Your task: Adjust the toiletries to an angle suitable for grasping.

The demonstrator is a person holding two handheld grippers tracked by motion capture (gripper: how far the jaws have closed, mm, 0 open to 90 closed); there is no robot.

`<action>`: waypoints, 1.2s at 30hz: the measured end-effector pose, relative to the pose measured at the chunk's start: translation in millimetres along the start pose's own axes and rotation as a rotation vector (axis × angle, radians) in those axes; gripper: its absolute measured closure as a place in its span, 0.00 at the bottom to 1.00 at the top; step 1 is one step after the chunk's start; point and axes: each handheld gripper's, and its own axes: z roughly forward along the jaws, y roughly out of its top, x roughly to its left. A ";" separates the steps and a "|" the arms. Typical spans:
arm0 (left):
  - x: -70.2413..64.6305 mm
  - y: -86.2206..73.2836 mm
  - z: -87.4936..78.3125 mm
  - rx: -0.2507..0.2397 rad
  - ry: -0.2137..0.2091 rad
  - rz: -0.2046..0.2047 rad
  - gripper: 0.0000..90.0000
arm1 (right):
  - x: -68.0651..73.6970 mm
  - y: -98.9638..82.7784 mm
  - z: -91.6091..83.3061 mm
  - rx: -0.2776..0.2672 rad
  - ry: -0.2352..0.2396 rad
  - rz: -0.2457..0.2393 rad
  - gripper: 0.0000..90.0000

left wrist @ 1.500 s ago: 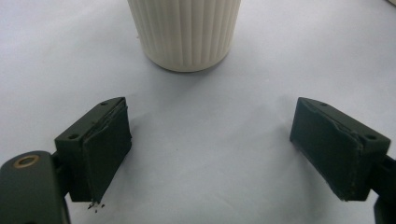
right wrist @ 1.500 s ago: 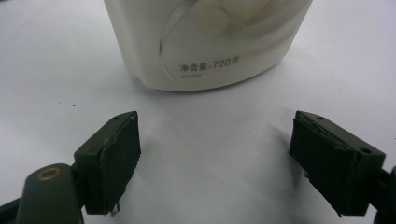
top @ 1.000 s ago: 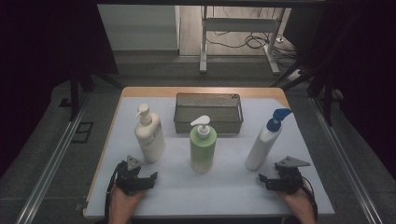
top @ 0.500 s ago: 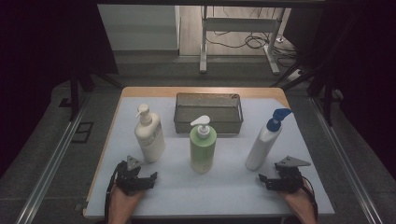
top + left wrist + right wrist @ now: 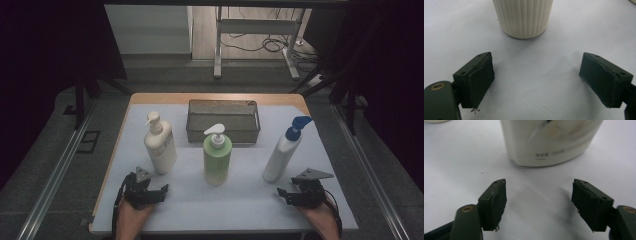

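On the white-covered bench (image 5: pixel 250 200), the left tool (image 5: pixel 159 191) rests with jaws spread and empty, just short of the ribbed cream pump bottle (image 5: pixel 160 145). Farther right stands a green pump bottle (image 5: pixel 217 160), with a grey mesh basket (image 5: pixel 223 131) behind it. Beside the white bottle with a blue pump (image 5: pixel 282 152), the right tool (image 5: pixel 283 192) has just been narrowing, its jaws apart and empty.
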 end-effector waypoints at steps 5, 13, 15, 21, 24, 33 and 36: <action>0.0 0.0 0.0 -0.001 0.000 0.000 0.13 | 9.1 3.9 -6.9 -0.015 0.029 -0.013 0.43; -0.1 -0.1 0.0 -0.001 0.000 0.000 0.13 | 24.6 10.3 -9.3 -0.028 0.092 -0.051 0.58; -0.3 -0.2 0.0 -0.001 -0.001 -0.004 0.13 | 26.7 11.5 -8.9 -0.034 0.102 -0.054 0.65; -0.2 -0.2 0.1 -0.002 0.001 -0.002 0.13 | 33.7 16.2 -8.4 -0.040 0.101 -0.060 0.82; -0.3 -0.2 0.0 -0.001 0.000 -0.003 0.13 | 36.0 18.1 -7.4 -0.046 0.095 -0.061 0.88; -0.2 -0.2 0.1 -0.001 -0.001 -0.003 0.13 | 48.9 30.5 -0.6 -0.062 0.067 -0.070 0.99; -0.3 -0.2 0.1 -0.001 -0.001 -0.003 0.13 | 50.4 33.1 1.0 -0.066 0.056 -0.070 0.99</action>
